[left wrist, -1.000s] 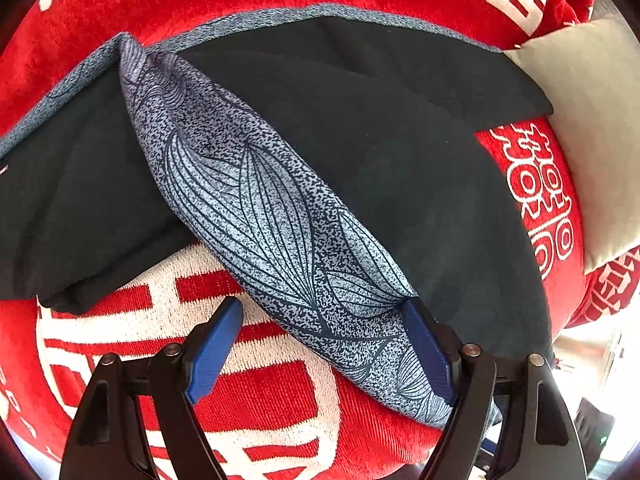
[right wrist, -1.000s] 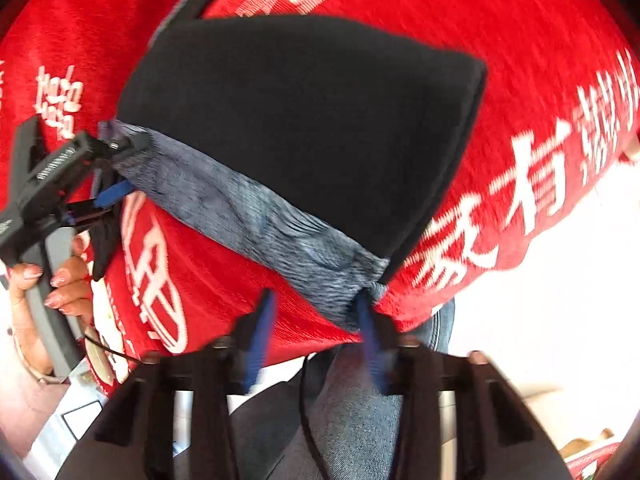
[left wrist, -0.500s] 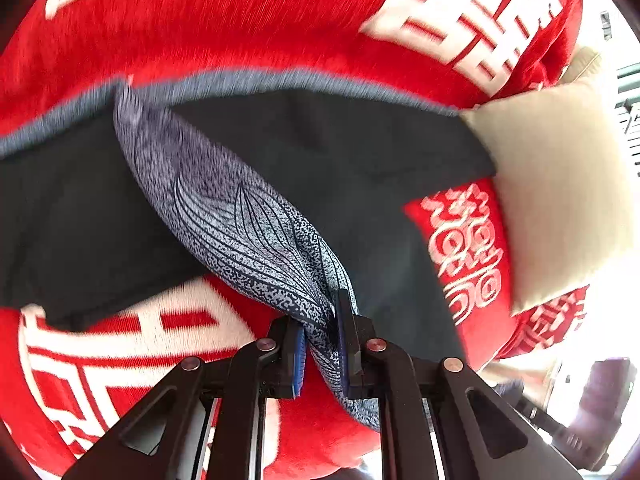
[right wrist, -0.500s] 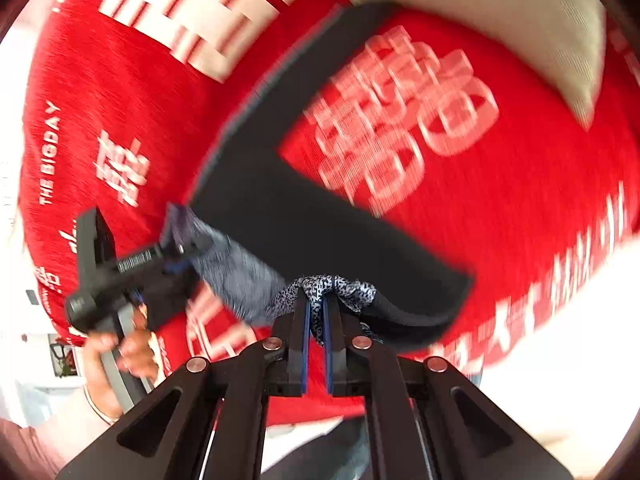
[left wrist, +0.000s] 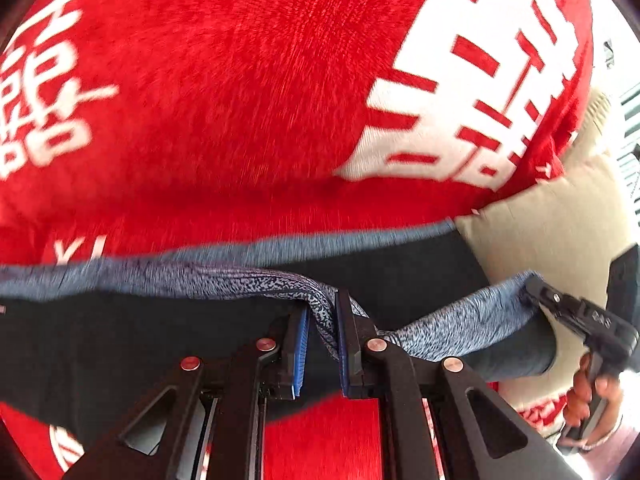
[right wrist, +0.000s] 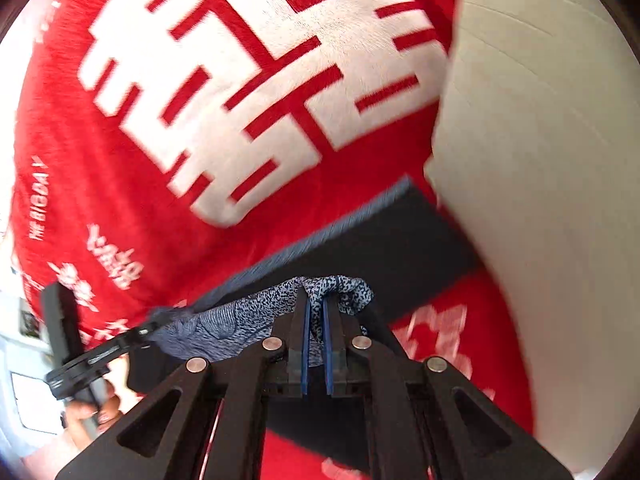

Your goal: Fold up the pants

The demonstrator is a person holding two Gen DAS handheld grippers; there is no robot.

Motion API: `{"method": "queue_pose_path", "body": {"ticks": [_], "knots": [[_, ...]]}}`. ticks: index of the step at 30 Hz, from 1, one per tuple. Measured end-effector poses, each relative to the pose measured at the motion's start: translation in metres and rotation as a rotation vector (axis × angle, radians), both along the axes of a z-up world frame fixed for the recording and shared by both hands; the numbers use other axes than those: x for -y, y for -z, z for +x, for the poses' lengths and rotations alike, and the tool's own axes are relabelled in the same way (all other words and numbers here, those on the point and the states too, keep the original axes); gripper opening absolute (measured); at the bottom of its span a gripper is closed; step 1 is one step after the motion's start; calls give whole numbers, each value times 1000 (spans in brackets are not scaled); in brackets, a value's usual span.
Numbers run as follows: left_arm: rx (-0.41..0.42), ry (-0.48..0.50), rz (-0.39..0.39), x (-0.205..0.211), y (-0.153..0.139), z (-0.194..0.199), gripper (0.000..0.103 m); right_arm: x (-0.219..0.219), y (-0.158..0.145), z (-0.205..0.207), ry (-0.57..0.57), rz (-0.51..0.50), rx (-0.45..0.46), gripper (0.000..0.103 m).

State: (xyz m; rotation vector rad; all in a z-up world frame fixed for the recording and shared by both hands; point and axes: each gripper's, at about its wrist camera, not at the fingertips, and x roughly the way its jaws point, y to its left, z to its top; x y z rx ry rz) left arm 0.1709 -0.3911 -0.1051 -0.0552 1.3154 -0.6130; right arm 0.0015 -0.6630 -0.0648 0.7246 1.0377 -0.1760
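My left gripper (left wrist: pixel 322 312) has its jaws clamped on the blue-grey patterned edge of the pants (left wrist: pixel 248 280); they closed onto that cloth within the last second, and a fold of it runs between the blue pads. My right gripper (right wrist: pixel 316 312) is likewise pinched tight on a bunched bit of the same patterned edge, its pads nearly together with cloth between them. From the left camera I see the band of fabric stretched out toward 9 o'clock and, toward 3 o'clock, over to the other gripper, where a hand (left wrist: pixel 592 396) grips its handle at about 4 o'clock. From the right camera the patterned strip runs toward 8 o'clock to the left gripper, with the hand (right wrist: pixel 92 412) below it. The dark body of the pants hangs and lies under both tools, resting on the red blanket (left wrist: pixel 224 112) with its big white characters at 12 o'clock. A beige pillow (right wrist: pixel 540 160) sits at 2 o'clock, touching the pants' far corner.
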Motion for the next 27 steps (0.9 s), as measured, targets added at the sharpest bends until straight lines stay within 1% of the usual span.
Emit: {"method": "queue_pose_path", "body": {"ticks": [2, 3, 4, 5, 6, 7, 8, 9, 10, 11, 12, 13, 14, 15, 16, 17, 19, 21, 22, 24, 27], "knots": [[15, -9, 29, 13, 9, 12, 15, 8, 13, 26, -37, -43, -31, 6], [20, -7, 45, 18, 12, 14, 18, 11, 23, 43, -65, -72, -58, 6], [30, -7, 68, 22, 15, 17, 33, 12, 31, 54, -83, -95, -79, 6], [57, -16, 105, 24, 16, 18, 54, 14, 40, 66, -100, -122, -103, 6], [76, -26, 120, 23, 15, 17, 62, 17, 52, 79, -117, -161, -140, 6], [98, -36, 130, 21, 13, 16, 67, 21, 61, 86, -121, -186, -166, 6], [107, -36, 133, 17, 10, 15, 67, 23, 66, 90, -118, -202, -186, 6], [104, -31, 139, 14, 10, 13, 67, 30, 75, 95, -100, -233, -225, 6], [104, -27, 160, 10, 11, 11, 67, 33, 78, 96, -93, -247, -240, 6], [108, -15, 202, 7, 15, 7, 67, 37, 81, 98, -86, -258, -251, 7], [109, 2, 239, 4, 19, 3, 67, 39, 80, 99, -83, -255, -243, 11], [105, 21, 278, 1, 25, -1, 67, 39, 78, 99, -91, -252, -234, 27], [97, 34, 322, -4, 33, -6, 67, 37, 69, 99, -97, -288, -223, 39], [91, 40, 348, -8, 39, -10, 67, 34, 59, 97, -105, -299, -193, 52], [84, 43, 369, -12, 44, -13, 67, 33, 51, 95, -109, -298, -168, 55], [79, 45, 390, -16, 50, -16, 67, 29, 40, 89, -111, -300, -138, 56], [66, 43, 429, -22, 61, -22, 67, 22, 25, 70, -108, -253, -96, 56], [36, 31, 435, -27, 70, -31, 67, 13, 28, 42, -79, -143, -102, 56], [20, 25, 427, -29, 72, -35, 67, 8, 35, 30, -67, -91, -118, 56], [14, 24, 418, -31, 73, -42, 67, -2, 59, 2, -16, 40, -166, 56], [44, 55, 414, -30, 70, -54, 67, -5, 91, -21, 81, 149, -201, 55]]}}
